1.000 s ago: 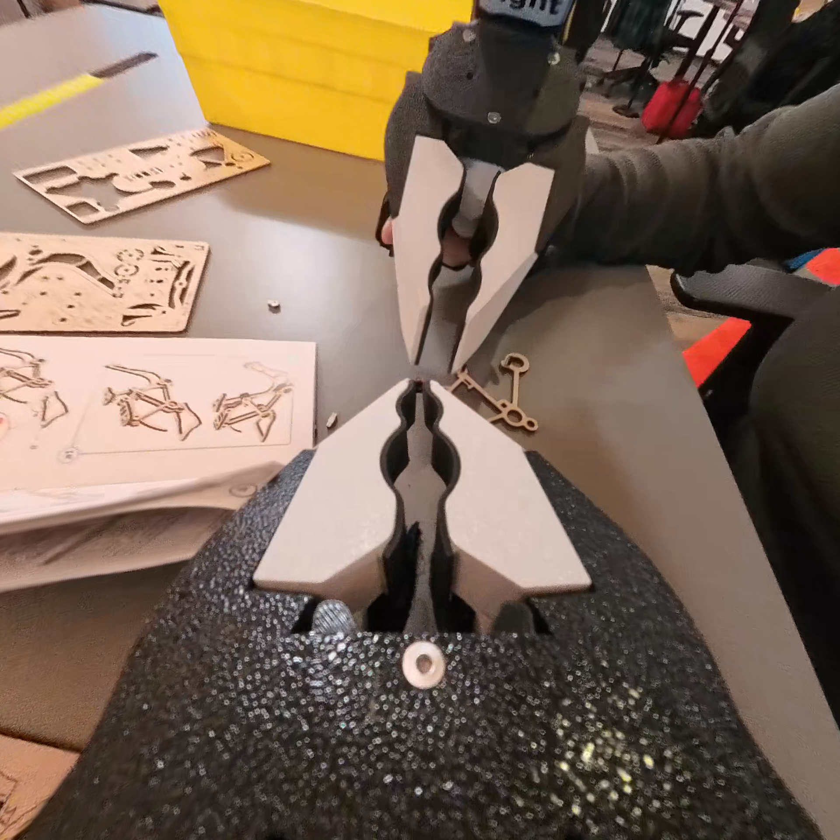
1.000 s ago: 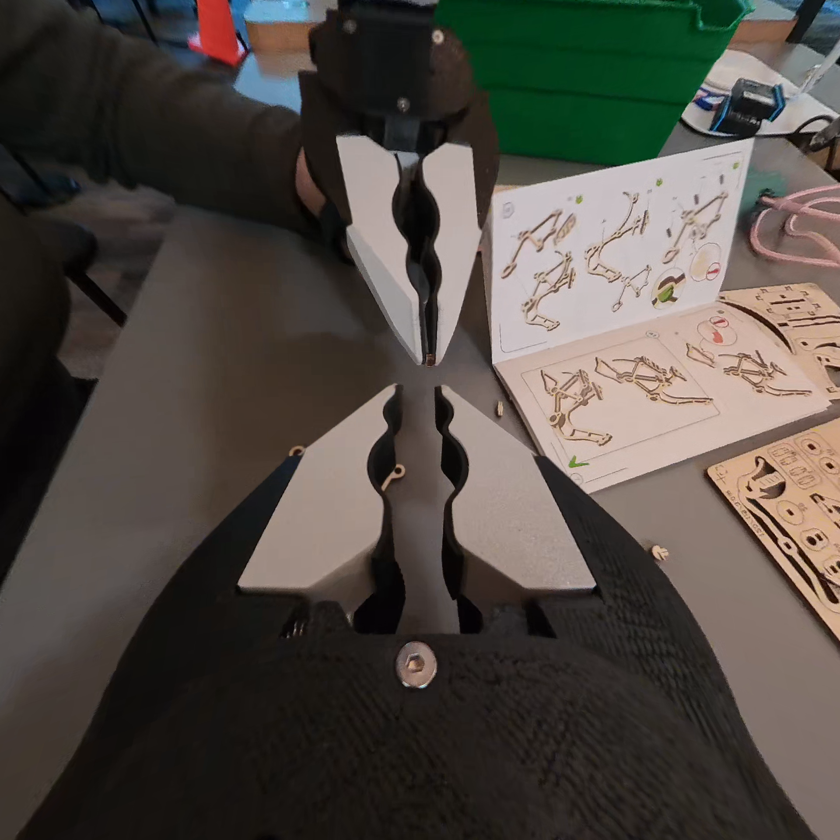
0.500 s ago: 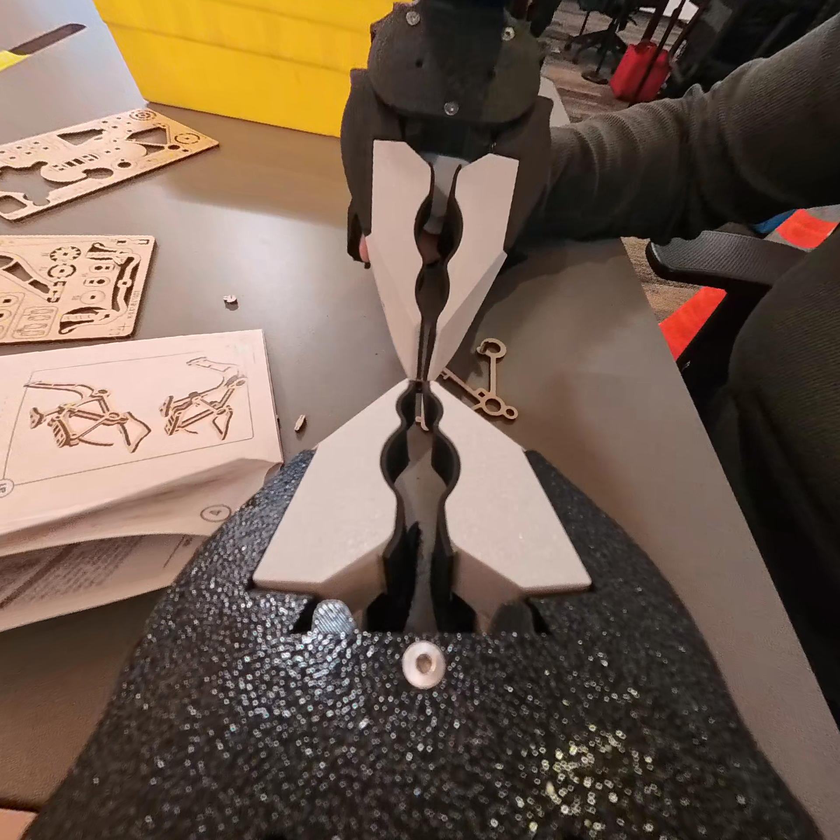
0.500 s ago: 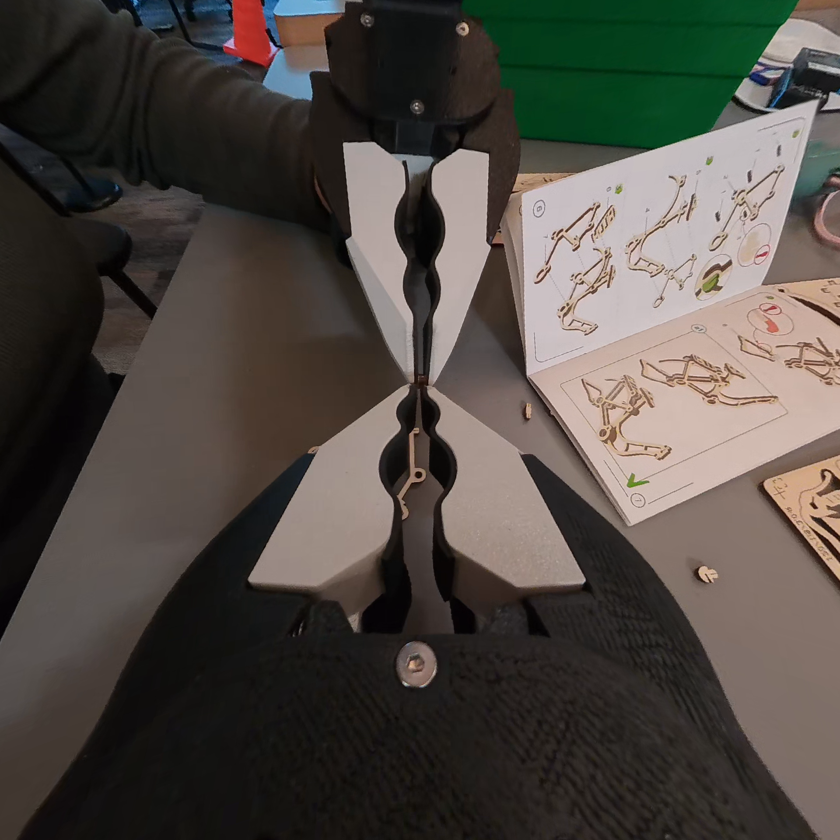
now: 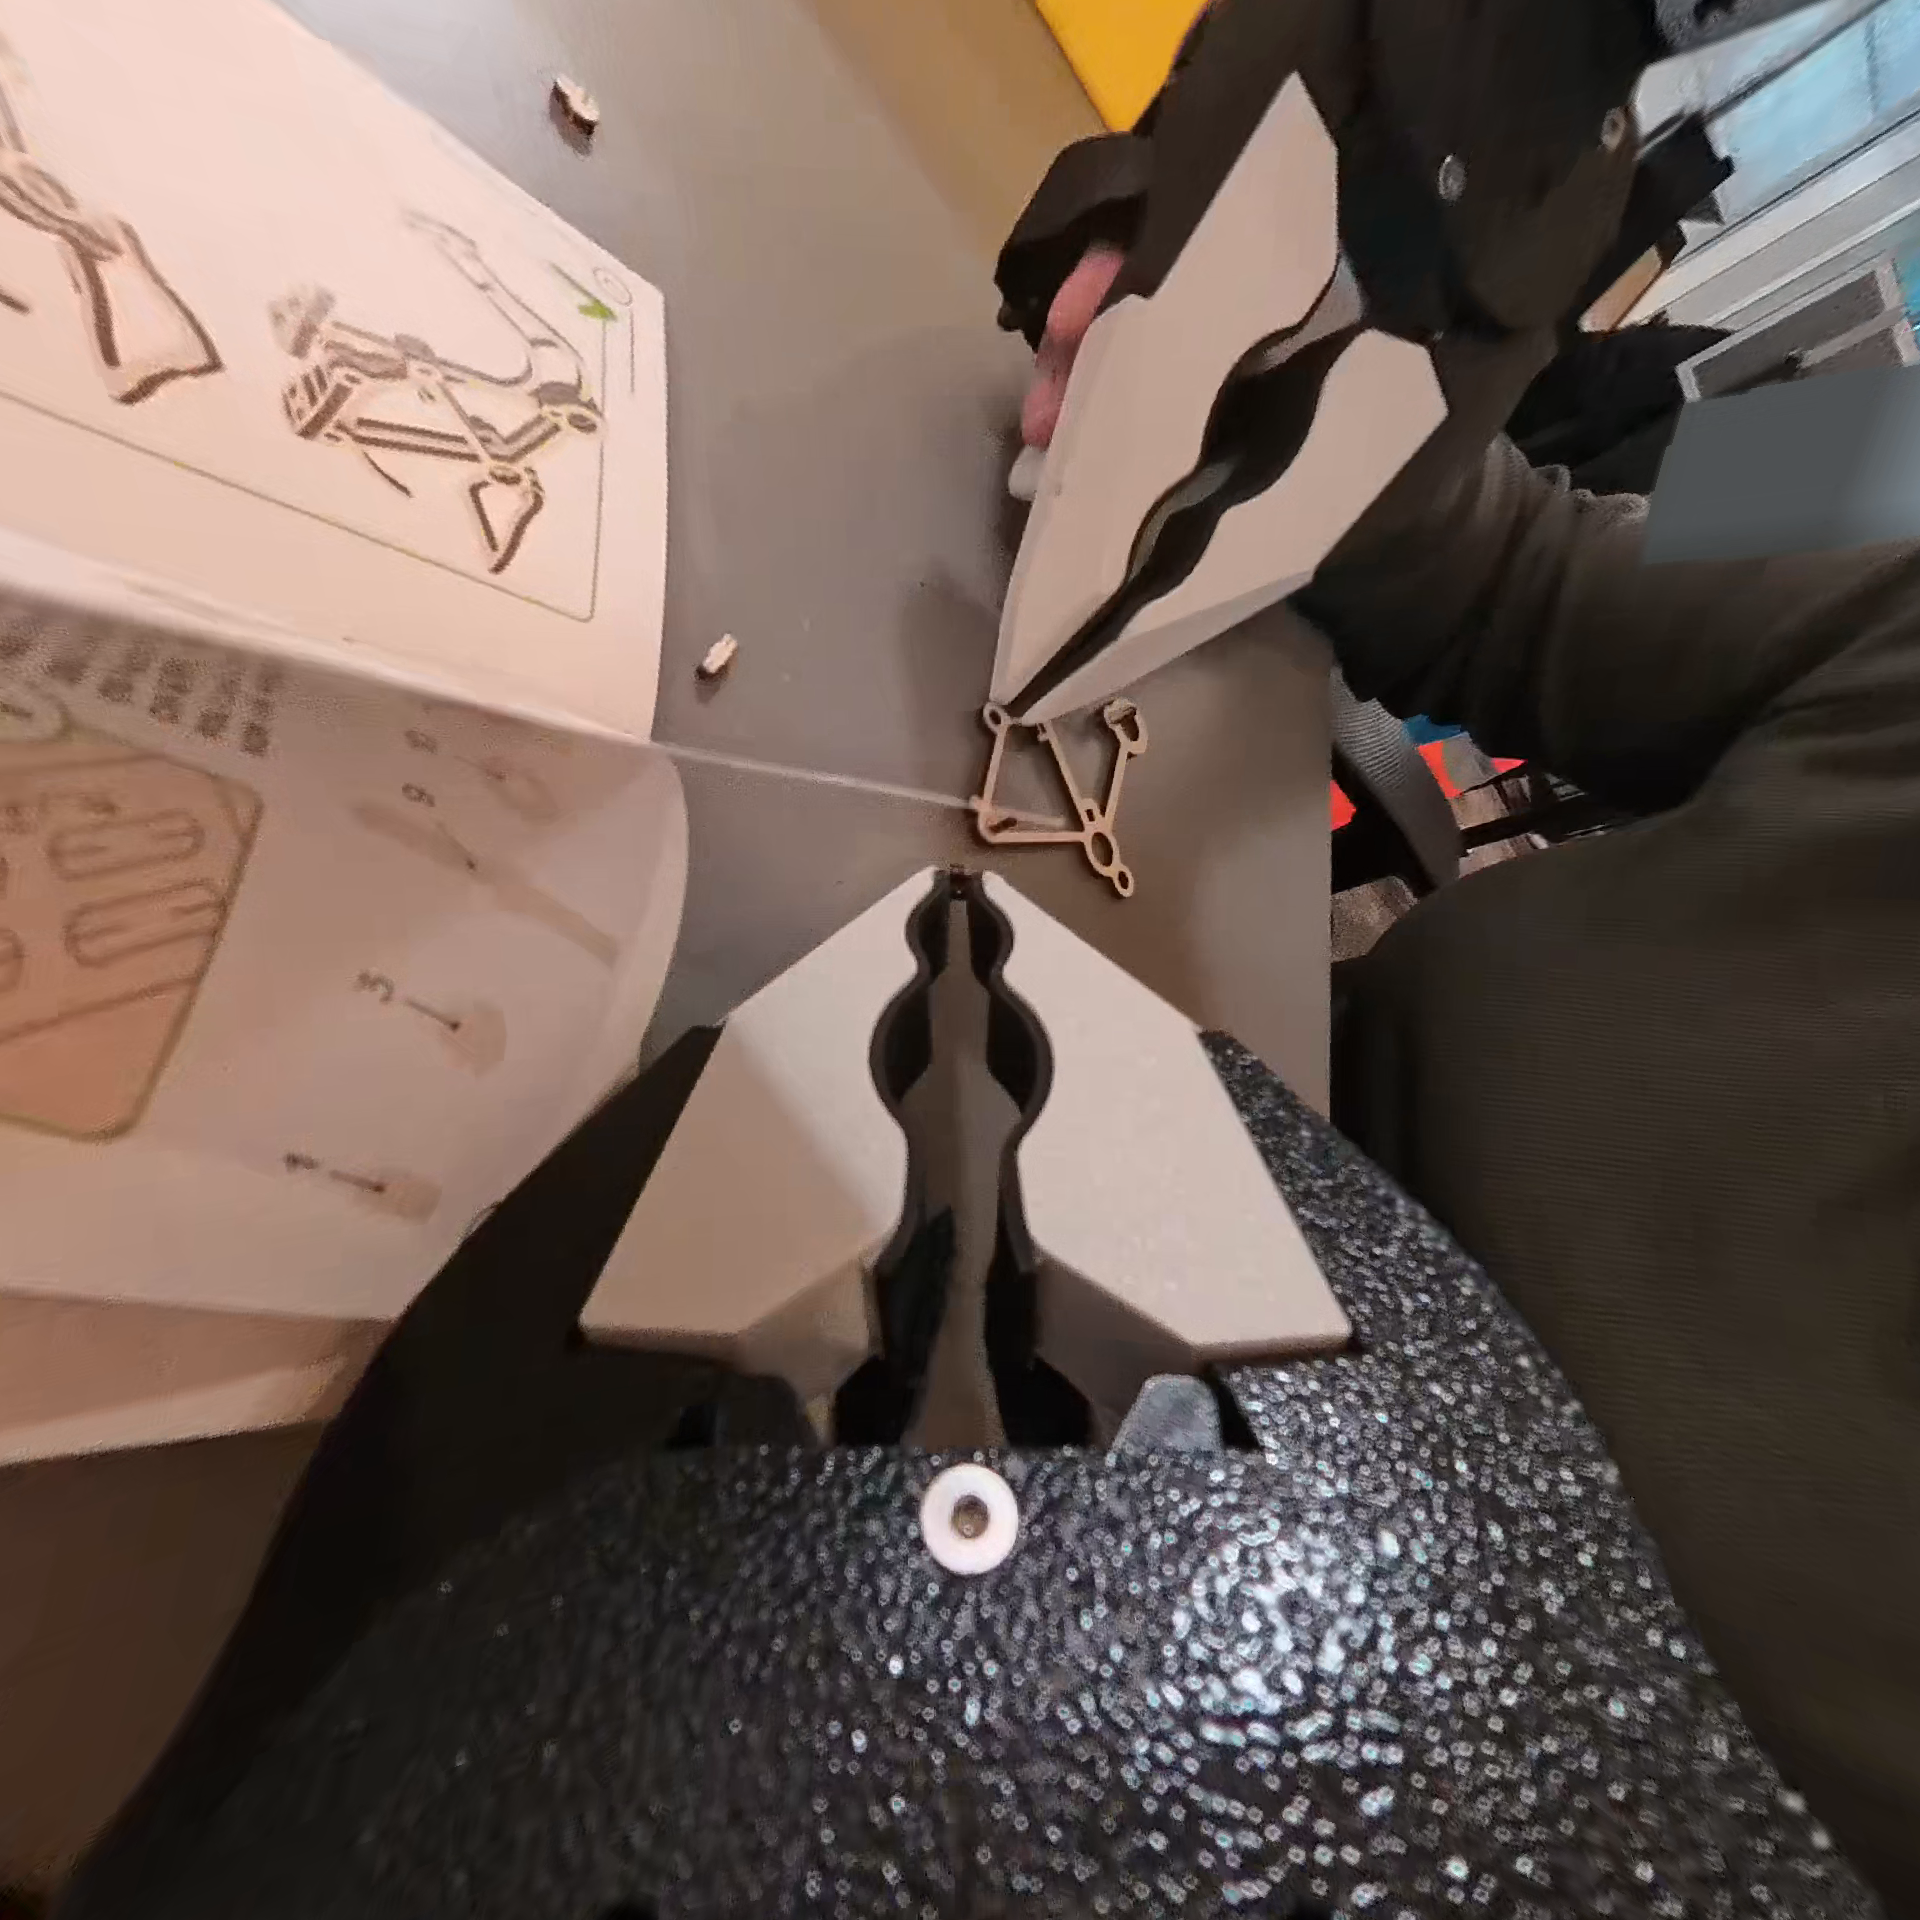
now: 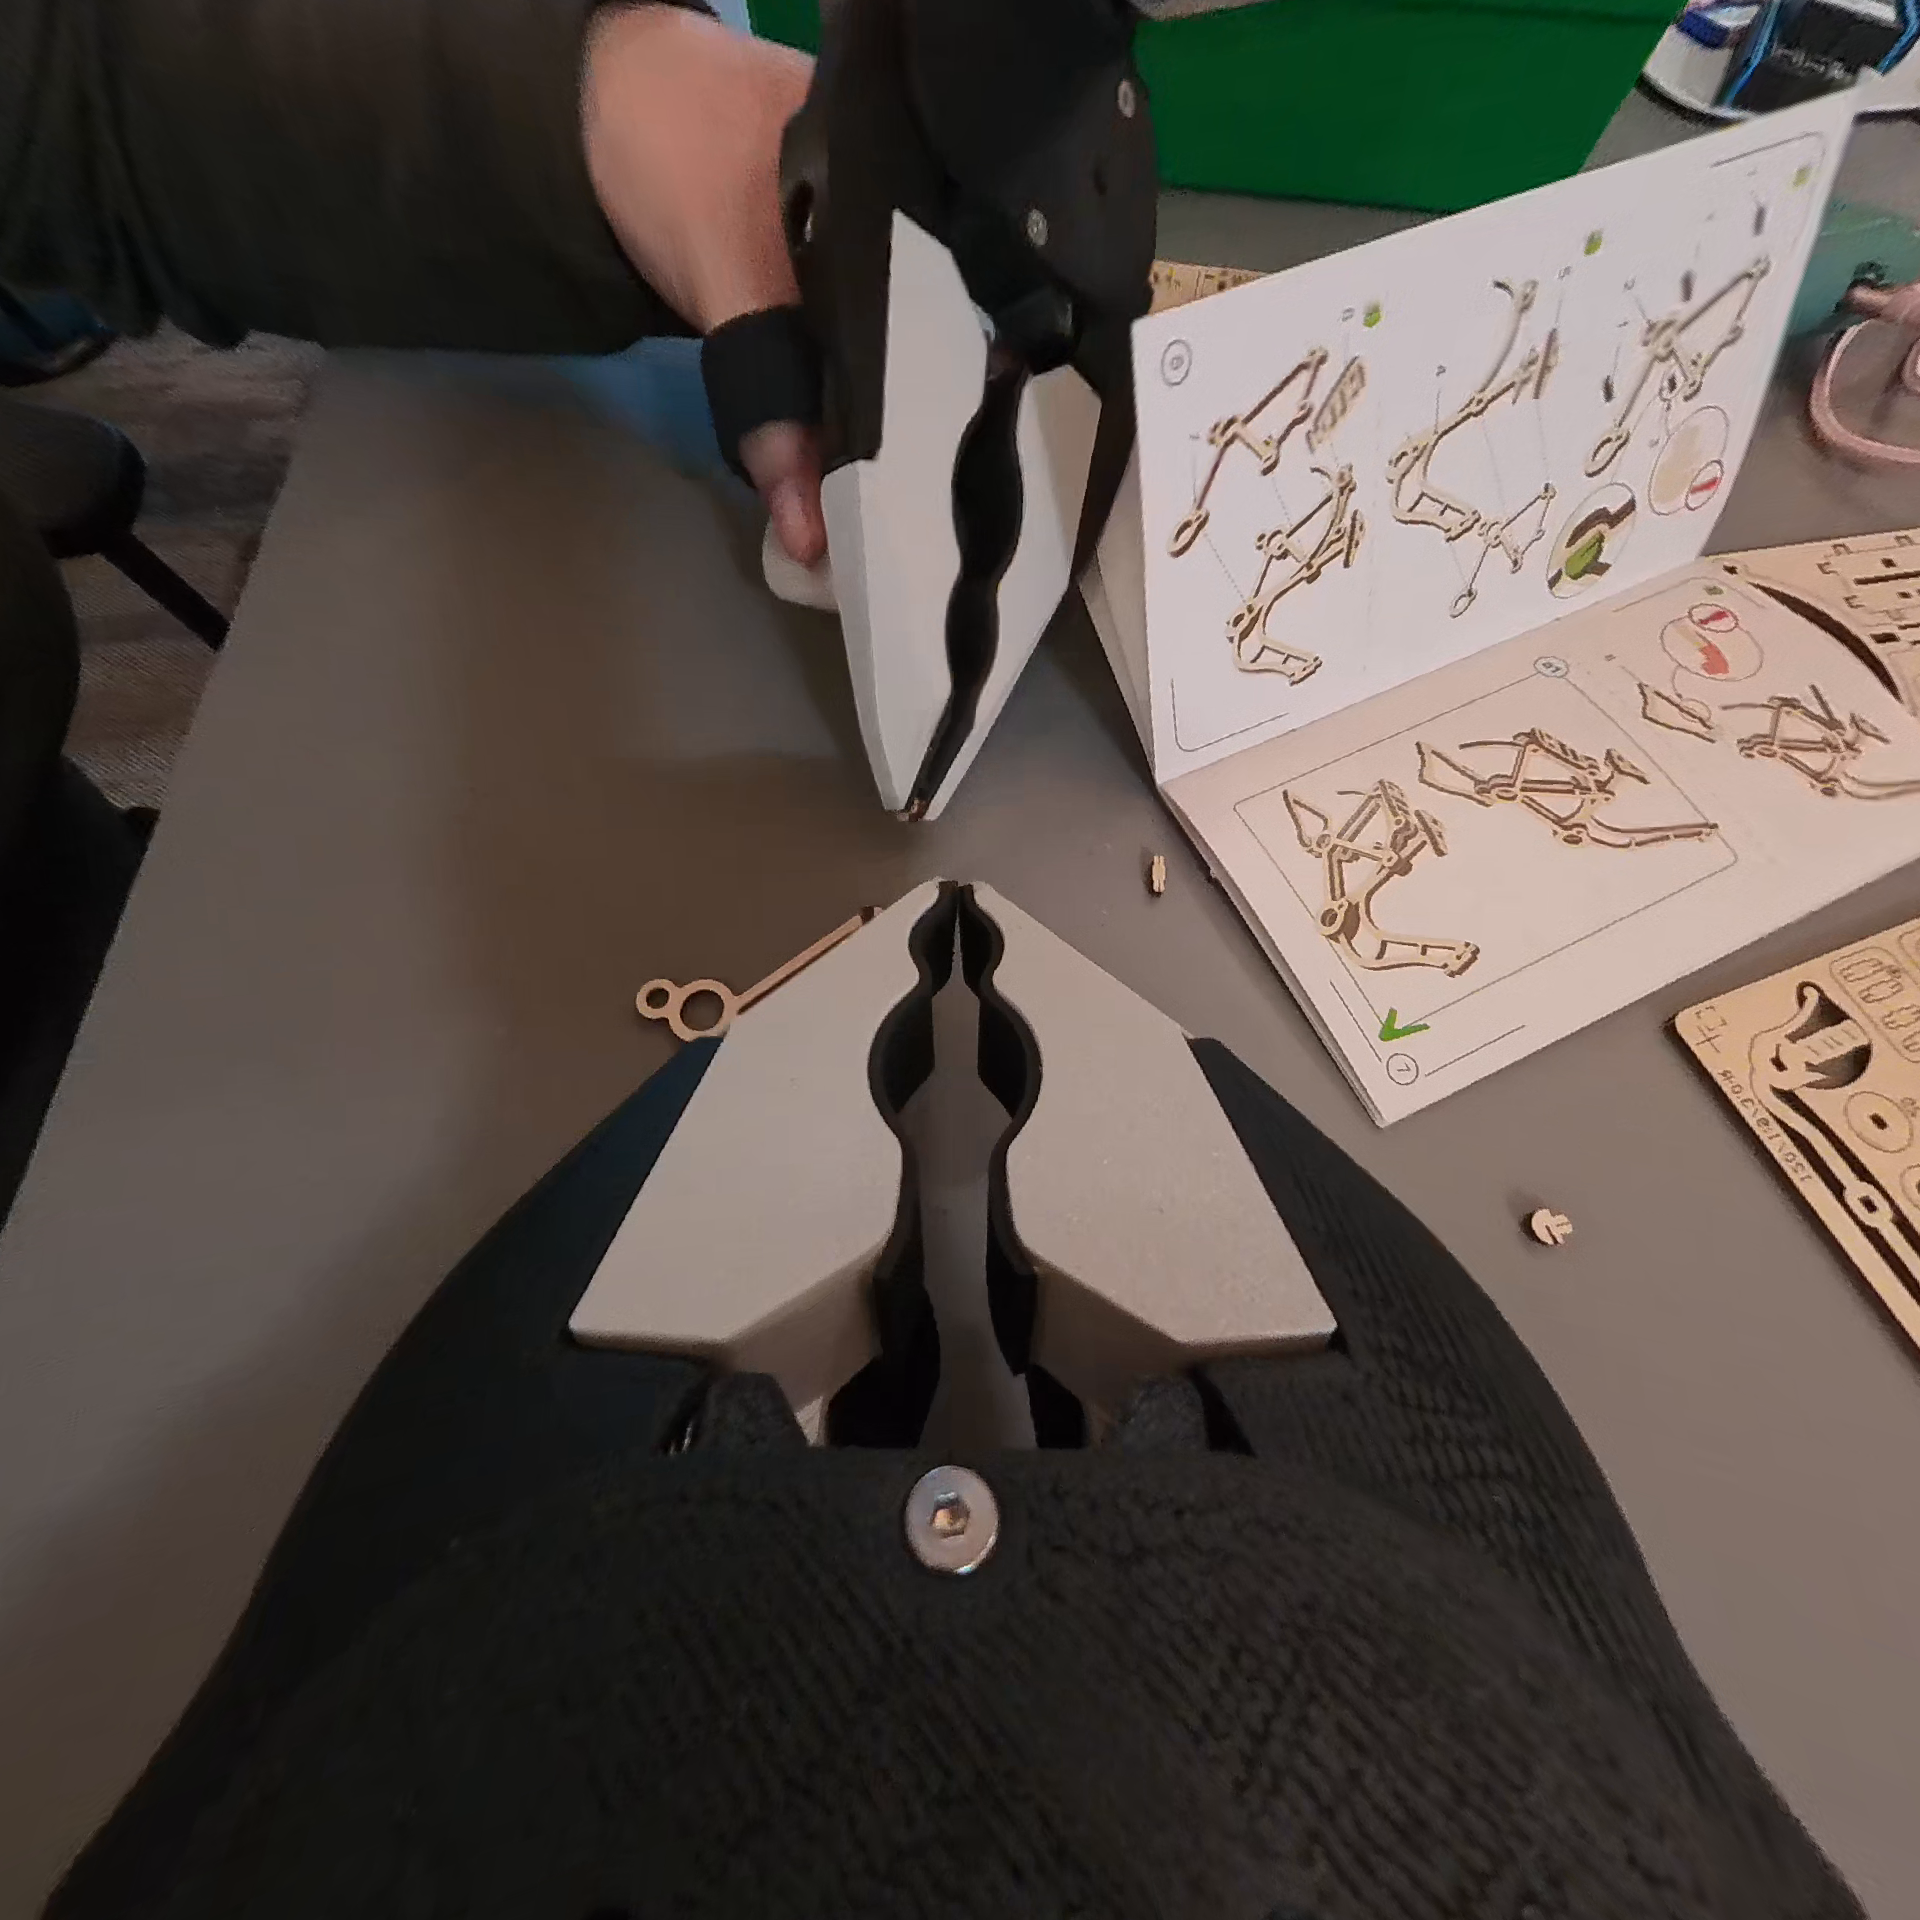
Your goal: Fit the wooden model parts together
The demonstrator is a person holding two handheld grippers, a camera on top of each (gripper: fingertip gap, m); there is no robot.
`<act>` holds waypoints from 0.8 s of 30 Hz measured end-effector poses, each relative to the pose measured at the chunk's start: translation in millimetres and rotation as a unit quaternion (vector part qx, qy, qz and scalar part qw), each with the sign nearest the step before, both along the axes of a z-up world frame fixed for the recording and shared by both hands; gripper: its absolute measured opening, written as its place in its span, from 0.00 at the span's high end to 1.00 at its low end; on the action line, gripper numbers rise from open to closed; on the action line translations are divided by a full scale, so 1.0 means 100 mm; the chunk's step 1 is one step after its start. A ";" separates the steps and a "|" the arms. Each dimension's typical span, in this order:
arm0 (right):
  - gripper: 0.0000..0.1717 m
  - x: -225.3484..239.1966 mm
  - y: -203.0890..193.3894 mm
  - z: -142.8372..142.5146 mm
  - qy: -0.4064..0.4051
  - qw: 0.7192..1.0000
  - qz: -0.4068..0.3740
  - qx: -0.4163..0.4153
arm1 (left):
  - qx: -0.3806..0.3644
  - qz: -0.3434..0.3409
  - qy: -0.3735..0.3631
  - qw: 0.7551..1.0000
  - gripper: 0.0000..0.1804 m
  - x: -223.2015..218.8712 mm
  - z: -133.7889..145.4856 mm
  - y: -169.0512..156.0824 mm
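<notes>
My left gripper [image 5: 961, 881] is shut on a tiny wooden pin, which shows as a small brown tip in the right wrist view [image 6: 912, 812]. My right gripper [image 6: 951, 888] is shut on the edge of a thin wooden frame piece [image 6: 800, 962], whose ringed end sticks out to the left under its finger. In the left wrist view the right gripper [image 5: 1013, 717] pinches the top of that triangular frame piece [image 5: 1029, 834], just beyond my left fingertips. The two pairs of tips face each other, a short way apart, low over the grey table [image 6: 468, 727].
An open instruction booklet lies beside the grippers [image 5: 312, 312] [image 6: 1455, 831]. Loose small pins lie on the table [image 5: 717, 657] [image 6: 1155, 873] [image 6: 1550, 1226]. A cut wooden sheet [image 6: 1818, 1091] lies at the right, with a green bin [image 6: 1351, 104] behind. The table edge [image 5: 1330, 727] is close by. My left and right fingertips are right by each other.
The right gripper was open a second ago and has shut on the frame piece. Both grippers have since tilted, and their tips, which met half a second ago, have drawn slightly apart.
</notes>
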State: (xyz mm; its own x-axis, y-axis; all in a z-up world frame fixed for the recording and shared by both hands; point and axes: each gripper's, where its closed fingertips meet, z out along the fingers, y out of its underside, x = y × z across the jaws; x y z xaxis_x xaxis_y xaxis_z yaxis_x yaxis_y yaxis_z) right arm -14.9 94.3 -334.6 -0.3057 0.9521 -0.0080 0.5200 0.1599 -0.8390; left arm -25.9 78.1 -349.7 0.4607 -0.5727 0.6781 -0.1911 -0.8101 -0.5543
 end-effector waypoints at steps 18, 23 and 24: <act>0.98 -0.03 -0.05 -0.05 -0.006 0.997 0.016 0.078 | 0.151 -0.068 0.111 0.980 0.91 0.05 -0.04 -0.04; 0.97 -0.02 -0.03 -0.04 -0.004 0.997 0.013 0.077 | 0.180 -0.077 0.130 0.972 0.93 0.06 -0.06 -0.04; 0.97 -0.01 -0.02 -0.05 -0.003 0.997 0.013 0.078 | 0.180 -0.077 0.127 0.973 0.93 0.07 -0.06 -0.04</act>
State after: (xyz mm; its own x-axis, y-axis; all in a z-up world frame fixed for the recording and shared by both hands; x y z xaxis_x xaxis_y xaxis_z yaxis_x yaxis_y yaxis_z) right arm -16.3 91.9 -339.2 -0.3308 0.9336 0.1374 0.5195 0.3017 -0.7994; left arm -19.0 74.3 -355.2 0.4775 -0.8268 0.2973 -0.4621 -0.5241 -0.7154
